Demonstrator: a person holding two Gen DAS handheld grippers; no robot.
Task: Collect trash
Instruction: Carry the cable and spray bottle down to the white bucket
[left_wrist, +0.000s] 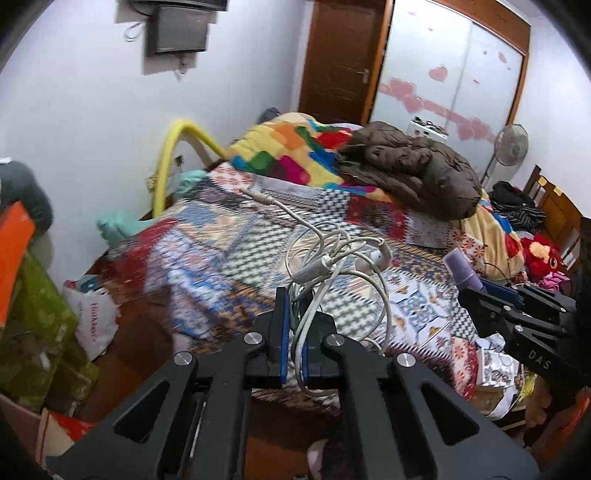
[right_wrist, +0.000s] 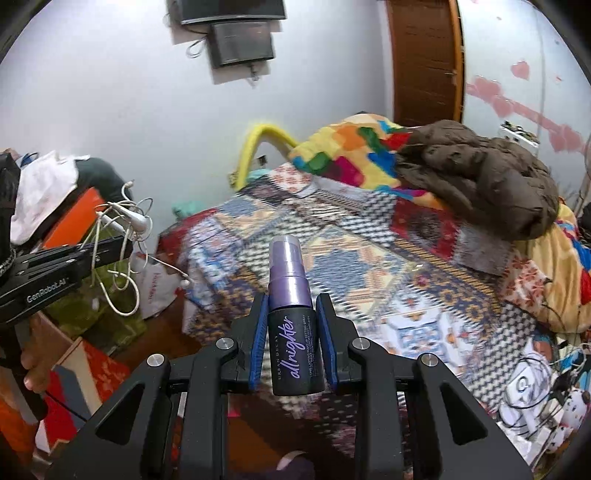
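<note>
Left tongs: the left tongs (left_wrist: 293, 325) are pressed together on a tangle of white earphone cable (left_wrist: 332, 266); the blue pads pinch several strands, and loose loops with an earbud stand up at 12 o'clock of the tips.
Left tongs, other view: in the right wrist view the left tongs (right_wrist: 122, 245) come in from 9 o'clock, with the white earphone cable (right_wrist: 125, 236) hanging in loops below the tips, clear of the floor.
Right tongs: the right tongs (right_wrist: 290, 334) stand partly spread and pinch a small spray bottle (right_wrist: 293, 332); both blue pads press its dark body, and the purple cap points to 12 o'clock.
Right tongs, other view: in the left wrist view the right tongs (left_wrist: 476, 291) enter from 3 o'clock, with the spray bottle (left_wrist: 463, 271) sticking out at their tip.
Bed: a patterned quilt (left_wrist: 240, 240) covers the bed below both tongs; its near edge runs under the tips at 6 o'clock.
Far clutter: a brown jacket (left_wrist: 413, 170) lies on a bright blanket (left_wrist: 288, 147) at 1 o'clock, well apart from both tongs.
Open room: a strip of brown floor (left_wrist: 133, 332) shows at 8 o'clock beside the bed edge, hemmed by a white bag (left_wrist: 96, 314) and green fabric.
Right side: cluttered things crowd the bed's edge at 4 o'clock.
</note>
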